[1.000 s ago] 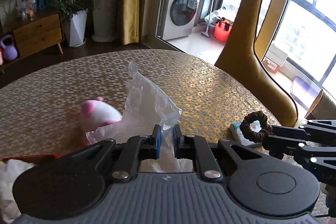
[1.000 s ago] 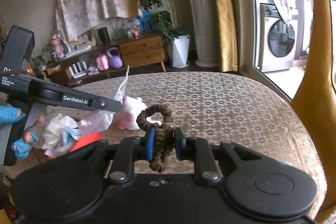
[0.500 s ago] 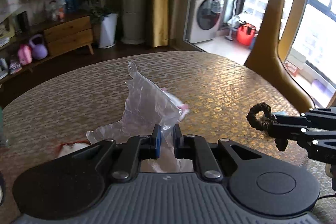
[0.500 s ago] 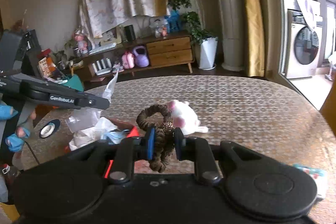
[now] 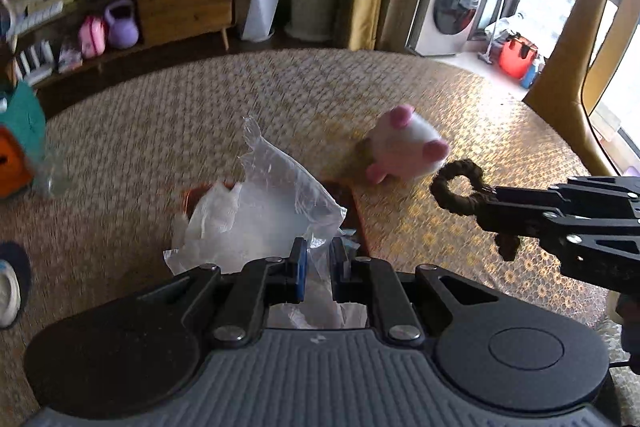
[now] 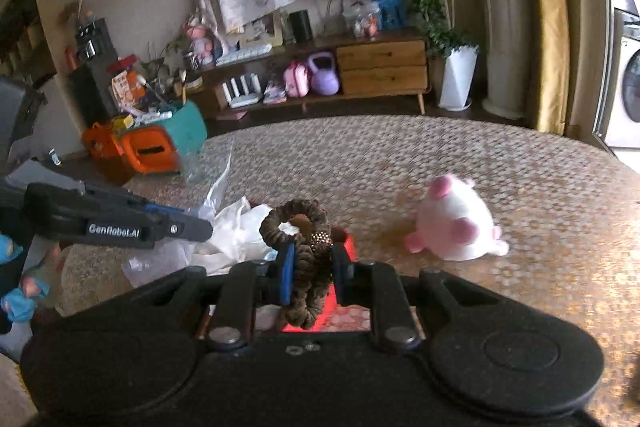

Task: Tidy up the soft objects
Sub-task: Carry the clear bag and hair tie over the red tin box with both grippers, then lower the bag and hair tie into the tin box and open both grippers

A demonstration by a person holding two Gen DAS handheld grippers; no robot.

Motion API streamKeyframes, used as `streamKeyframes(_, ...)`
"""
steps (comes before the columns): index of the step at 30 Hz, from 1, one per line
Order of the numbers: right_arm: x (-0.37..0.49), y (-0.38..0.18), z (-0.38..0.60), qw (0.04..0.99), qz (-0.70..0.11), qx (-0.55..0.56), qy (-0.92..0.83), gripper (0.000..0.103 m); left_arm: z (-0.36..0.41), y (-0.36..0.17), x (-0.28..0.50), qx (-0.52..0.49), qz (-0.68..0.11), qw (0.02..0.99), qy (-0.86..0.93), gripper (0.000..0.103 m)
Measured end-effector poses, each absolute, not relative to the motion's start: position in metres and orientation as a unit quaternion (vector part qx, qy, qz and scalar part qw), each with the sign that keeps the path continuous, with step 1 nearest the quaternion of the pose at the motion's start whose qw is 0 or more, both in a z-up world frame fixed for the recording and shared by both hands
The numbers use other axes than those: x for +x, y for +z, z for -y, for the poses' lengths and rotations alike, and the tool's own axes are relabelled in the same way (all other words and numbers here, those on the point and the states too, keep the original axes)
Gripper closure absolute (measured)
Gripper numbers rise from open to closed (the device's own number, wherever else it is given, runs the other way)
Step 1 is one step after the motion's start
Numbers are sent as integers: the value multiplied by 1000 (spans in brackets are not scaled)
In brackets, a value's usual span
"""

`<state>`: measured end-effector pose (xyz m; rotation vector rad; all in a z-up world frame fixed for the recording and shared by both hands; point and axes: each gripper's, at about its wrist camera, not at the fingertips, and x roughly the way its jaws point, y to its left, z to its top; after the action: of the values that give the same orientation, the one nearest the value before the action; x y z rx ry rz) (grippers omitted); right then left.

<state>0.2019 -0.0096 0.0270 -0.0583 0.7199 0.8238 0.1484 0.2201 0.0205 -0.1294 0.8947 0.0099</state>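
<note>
Gold-patterned cloth covers the round table [image 5: 460, 99], and behind it stand a wooden cabinet [image 5: 184, 7] and a washing machine [image 5: 452, 15].

From the left wrist view, the left gripper [image 5: 318, 273] has its fingers nearly together, pinching a clear plastic bag [image 5: 276, 203]. The bag rises from between the pads and spreads forward and to the left over white crumpled material and a reddish tray edge. A pink and white plush toy [image 5: 404, 147] lies on the table further away, to the right of the bag and apart from it. At the right side the right gripper [image 5: 490, 197] comes in, with a brown hair scrunchie [image 5: 458, 187] at its tip, near the plush but not touching it.

From the right wrist view, the right gripper [image 6: 310, 277] is narrow and clamps the scrunchie [image 6: 298, 227] between both pads; its loop stands up above the fingertips. The plush toy [image 6: 460, 227] lies to the right, well clear of the fingers. The left gripper [image 6: 200, 231] reaches in from the left, with the bag [image 6: 216, 195] at its tip.
</note>
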Motion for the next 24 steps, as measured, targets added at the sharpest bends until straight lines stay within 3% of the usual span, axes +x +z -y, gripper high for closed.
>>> streamKeyframes(24,251,-46,-94,831,-410,-83,368,85,-250,-65,161,-118,-466,877,11,92)
